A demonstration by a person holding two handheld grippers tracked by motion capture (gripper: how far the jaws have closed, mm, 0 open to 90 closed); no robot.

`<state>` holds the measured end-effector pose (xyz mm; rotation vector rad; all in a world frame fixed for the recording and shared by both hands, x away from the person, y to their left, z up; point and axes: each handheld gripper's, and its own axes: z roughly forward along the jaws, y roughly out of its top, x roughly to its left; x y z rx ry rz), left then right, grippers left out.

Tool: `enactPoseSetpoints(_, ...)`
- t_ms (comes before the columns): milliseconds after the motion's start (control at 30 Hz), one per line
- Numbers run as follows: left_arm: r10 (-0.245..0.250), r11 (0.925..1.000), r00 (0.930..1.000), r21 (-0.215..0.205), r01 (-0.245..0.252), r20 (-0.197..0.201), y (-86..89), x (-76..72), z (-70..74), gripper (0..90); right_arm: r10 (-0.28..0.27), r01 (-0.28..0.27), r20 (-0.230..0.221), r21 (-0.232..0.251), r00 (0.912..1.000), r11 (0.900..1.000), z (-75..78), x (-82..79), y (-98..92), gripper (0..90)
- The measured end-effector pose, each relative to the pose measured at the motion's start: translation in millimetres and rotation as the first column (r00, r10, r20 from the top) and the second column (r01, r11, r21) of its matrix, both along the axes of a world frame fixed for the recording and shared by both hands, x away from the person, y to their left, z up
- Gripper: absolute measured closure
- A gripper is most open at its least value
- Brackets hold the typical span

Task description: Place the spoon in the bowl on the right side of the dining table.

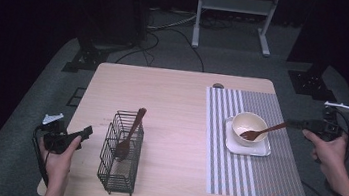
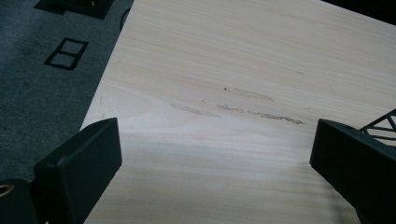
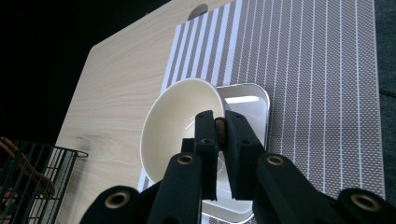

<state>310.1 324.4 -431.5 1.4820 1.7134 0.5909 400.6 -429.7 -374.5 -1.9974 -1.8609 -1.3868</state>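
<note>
Left gripper (image 1: 89, 131): jaws spread wide and holding nothing, hovering over bare table (image 1: 172, 98) at the left edge, just beside the black wire caddy (image 1: 120, 154). One wooden utensil (image 1: 130, 135) stands tilted inside that caddy.

Centre right: a cream bowl (image 1: 248, 128) sits on a small white tray (image 1: 257, 148), itself on a striped placemat (image 1: 273, 175).

Right gripper (image 3: 221, 128): jaws clenched on the handle end of a wooden fork (image 1: 261, 132); the tines rest inside the bowl, the handle sloping up and out over the rim toward the person's right hand (image 1: 330, 150).

Risks, as judged: the grip sits at the handle's far end, so the fork may pivot or slip between the pads. A fast release could let the handle lever the light bowl, tipping or shifting it on the tray. The handle may also roll along the rim and drop onto the placemat.
</note>
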Motion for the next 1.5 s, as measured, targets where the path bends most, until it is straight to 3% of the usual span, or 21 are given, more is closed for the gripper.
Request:
enactPoseSetpoints(233,-0.002,1.0000,1.0000,0.000,0.002,0.000,-0.5,0.1,-0.3,1.2,-0.012,0.012,-0.013,0.023,0.9998,1.000,-11.0,-2.6,-4.4,81.9)
enactPoseSetpoints(800,-0.006,1.0000,1.0000,-0.002,0.006,-0.001,-1.5,0.2,-0.1,1.2,-0.004,0.006,-0.041,0.045,0.9991,0.999,-30.0,-15.4,-10.5,62.6)
enactPoseSetpoints(1500,-0.007,1.0000,1.0000,-0.003,0.007,0.001,-2.1,0.5,0.2,1.2,0.077,-0.075,-0.039,0.052,0.9963,0.996,-38.7,-36.1,6.1,56.0)
